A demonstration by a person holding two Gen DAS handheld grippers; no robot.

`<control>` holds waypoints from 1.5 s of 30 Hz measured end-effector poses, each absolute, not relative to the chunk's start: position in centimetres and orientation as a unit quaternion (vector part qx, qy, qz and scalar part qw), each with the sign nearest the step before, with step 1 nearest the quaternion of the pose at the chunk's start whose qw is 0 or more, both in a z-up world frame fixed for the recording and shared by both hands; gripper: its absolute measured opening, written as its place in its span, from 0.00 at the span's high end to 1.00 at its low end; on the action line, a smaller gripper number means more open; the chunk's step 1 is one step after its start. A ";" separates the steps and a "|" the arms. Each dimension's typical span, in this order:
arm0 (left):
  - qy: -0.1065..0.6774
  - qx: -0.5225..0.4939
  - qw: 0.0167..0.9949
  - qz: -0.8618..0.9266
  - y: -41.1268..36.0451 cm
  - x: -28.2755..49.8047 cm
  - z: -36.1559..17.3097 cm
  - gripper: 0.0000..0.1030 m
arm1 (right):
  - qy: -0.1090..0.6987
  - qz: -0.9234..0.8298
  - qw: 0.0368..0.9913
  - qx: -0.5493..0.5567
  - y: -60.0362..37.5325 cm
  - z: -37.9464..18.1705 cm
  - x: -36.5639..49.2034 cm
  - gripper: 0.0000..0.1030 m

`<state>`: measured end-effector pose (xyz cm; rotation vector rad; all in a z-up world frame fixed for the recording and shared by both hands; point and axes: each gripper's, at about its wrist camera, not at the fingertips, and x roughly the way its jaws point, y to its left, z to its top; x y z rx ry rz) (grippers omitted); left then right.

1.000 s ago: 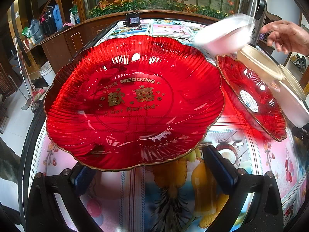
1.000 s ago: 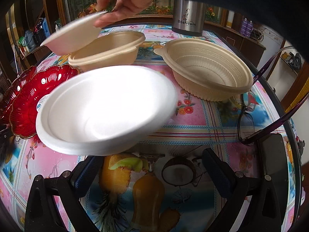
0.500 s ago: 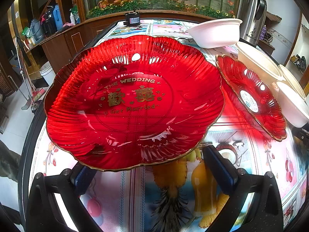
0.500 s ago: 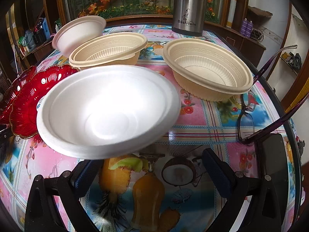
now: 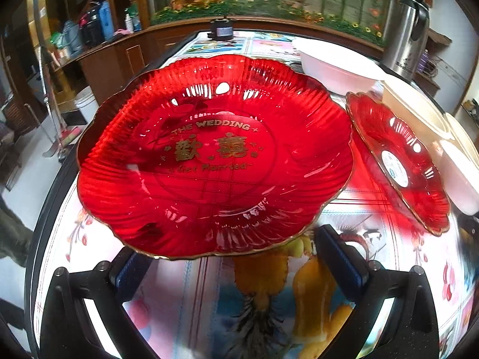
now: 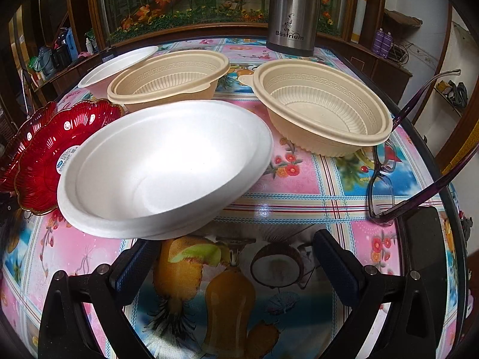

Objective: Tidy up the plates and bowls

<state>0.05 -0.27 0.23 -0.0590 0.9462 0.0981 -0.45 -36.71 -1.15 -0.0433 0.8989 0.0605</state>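
A large red wedding plate (image 5: pixel 215 155) lies on the table just ahead of my left gripper (image 5: pixel 236 257), whose fingers stand wide apart and hold nothing. A smaller red plate (image 5: pixel 398 161) lies to its right, also in the right wrist view (image 6: pixel 57 149). A white foam bowl (image 6: pixel 161 167) sits just ahead of my right gripper (image 6: pixel 233 254), which is open and empty. Behind it are two beige bowls (image 6: pixel 170 77) (image 6: pixel 323 107) and a second white bowl (image 6: pixel 119 62), seen in the left wrist view too (image 5: pixel 338 62).
A steel thermos (image 6: pixel 293 12) stands at the back of the table. Purple glasses (image 6: pixel 386 179) and a dark phone (image 6: pixel 425 281) lie at the right. The table's dark edge (image 5: pixel 48 218) runs along the left, with wooden cabinets beyond.
A hand set the second white bowl down at the back left and withdrew. Both grippers have barely moved.
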 end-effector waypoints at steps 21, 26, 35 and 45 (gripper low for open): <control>0.454 -0.036 0.888 0.068 -0.6 -0.3 0.2 0.00 | 0.432 0.048 0.900 -0.023 -36.7 -1.1 -0.7 0.00; 0.454 -0.037 0.888 0.067 -0.6 -0.2 0.2 0.00 | 0.432 0.057 0.899 -0.031 -36.4 -1.2 -0.9 0.00; 0.453 -0.040 0.888 0.071 -0.5 -0.2 0.1 0.00 | 0.431 0.074 0.899 -0.014 -36.6 -1.0 -1.3 0.00; 0.452 -0.039 0.888 0.071 -0.5 -0.2 0.1 0.00 | 0.430 0.114 0.895 0.011 -36.7 -0.8 -1.9 0.00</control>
